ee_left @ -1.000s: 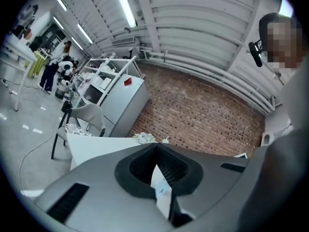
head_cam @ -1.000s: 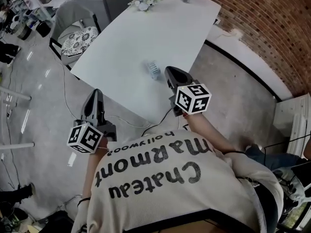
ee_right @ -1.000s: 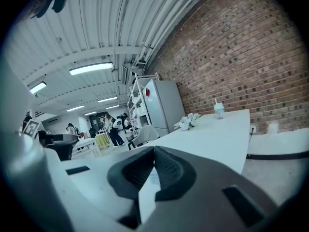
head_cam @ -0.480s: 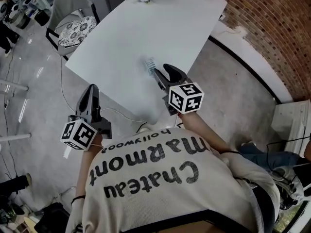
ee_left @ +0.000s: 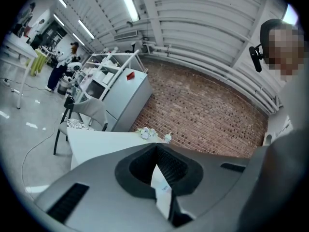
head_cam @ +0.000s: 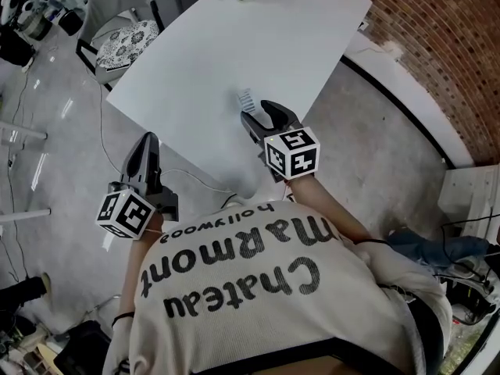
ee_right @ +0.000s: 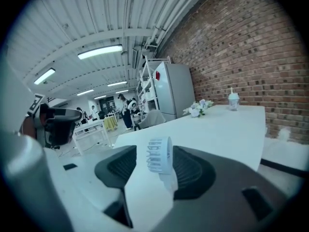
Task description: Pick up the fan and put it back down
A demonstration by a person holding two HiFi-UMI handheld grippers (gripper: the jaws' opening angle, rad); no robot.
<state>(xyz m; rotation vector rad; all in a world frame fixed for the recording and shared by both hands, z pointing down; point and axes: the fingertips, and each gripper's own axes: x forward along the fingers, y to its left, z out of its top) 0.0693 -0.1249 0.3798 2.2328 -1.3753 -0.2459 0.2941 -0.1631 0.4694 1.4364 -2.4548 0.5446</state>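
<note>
My right gripper, mid-frame, has just been opening its jaws; the fan stands ungripped between them on the counter. Left gripper jaws closed, empty.

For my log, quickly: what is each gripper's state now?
Left gripper: closed, empty.
Right gripper: open, jaws just been opening; small white fan stands between them.

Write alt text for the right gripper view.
A small white fan stands upright on a white table between the right tongs, whose jaws have just been opening and do not grip it. Beyond are a flower bunch, a lidded cup and a brick wall.
</note>
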